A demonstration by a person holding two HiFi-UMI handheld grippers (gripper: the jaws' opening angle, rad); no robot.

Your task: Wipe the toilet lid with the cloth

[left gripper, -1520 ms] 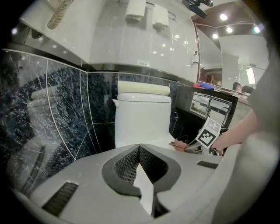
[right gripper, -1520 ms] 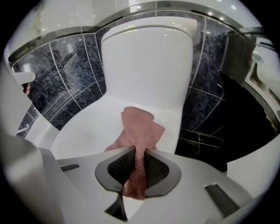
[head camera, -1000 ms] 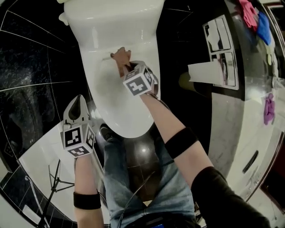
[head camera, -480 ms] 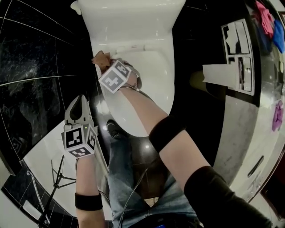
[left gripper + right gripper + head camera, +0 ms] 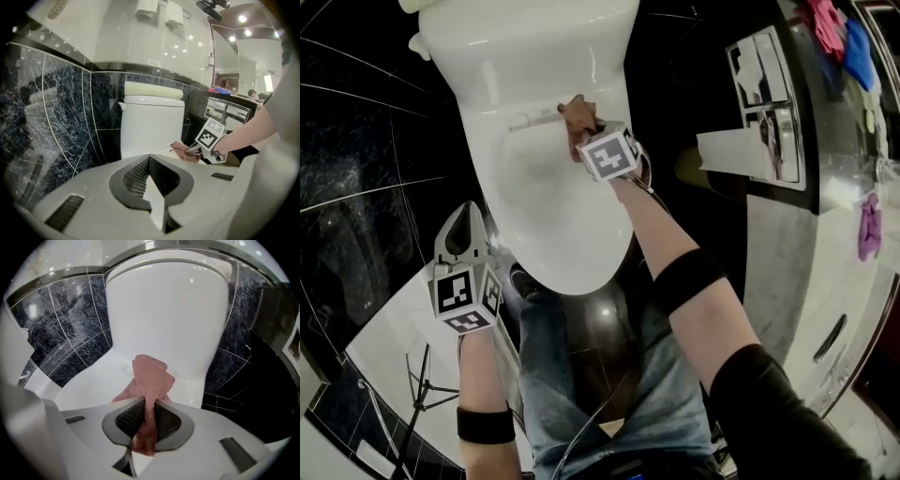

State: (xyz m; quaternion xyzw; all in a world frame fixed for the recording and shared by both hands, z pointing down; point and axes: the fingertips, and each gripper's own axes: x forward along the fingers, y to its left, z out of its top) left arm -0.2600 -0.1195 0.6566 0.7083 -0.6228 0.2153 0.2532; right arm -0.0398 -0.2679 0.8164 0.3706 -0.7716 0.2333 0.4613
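A white toilet stands with its lid (image 5: 548, 202) down below the tank (image 5: 525, 47). My right gripper (image 5: 579, 122) is shut on a pink cloth (image 5: 575, 108) and presses it on the back of the lid, by the hinge, right of the middle. In the right gripper view the cloth (image 5: 150, 378) runs between the shut pads (image 5: 129, 418) onto the lid (image 5: 91, 385). My left gripper (image 5: 465, 223) hangs shut and empty left of the bowl. The left gripper view shows its jaws (image 5: 150, 180) closed, the tank (image 5: 152, 124) and the cloth (image 5: 184, 151) beyond.
Dark marbled tiles (image 5: 366, 159) cover the wall around the toilet. A counter (image 5: 825, 244) with coloured cloths (image 5: 830, 28) runs along the right. A wall panel (image 5: 764, 103) with paper (image 5: 731, 150) sits beside the toilet. My legs (image 5: 581, 375) stand before the bowl; a tripod (image 5: 412, 394) stands lower left.
The right gripper swept the cloth to the lid's back left corner, then back to the right along the hinge. The left gripper stayed where it was.
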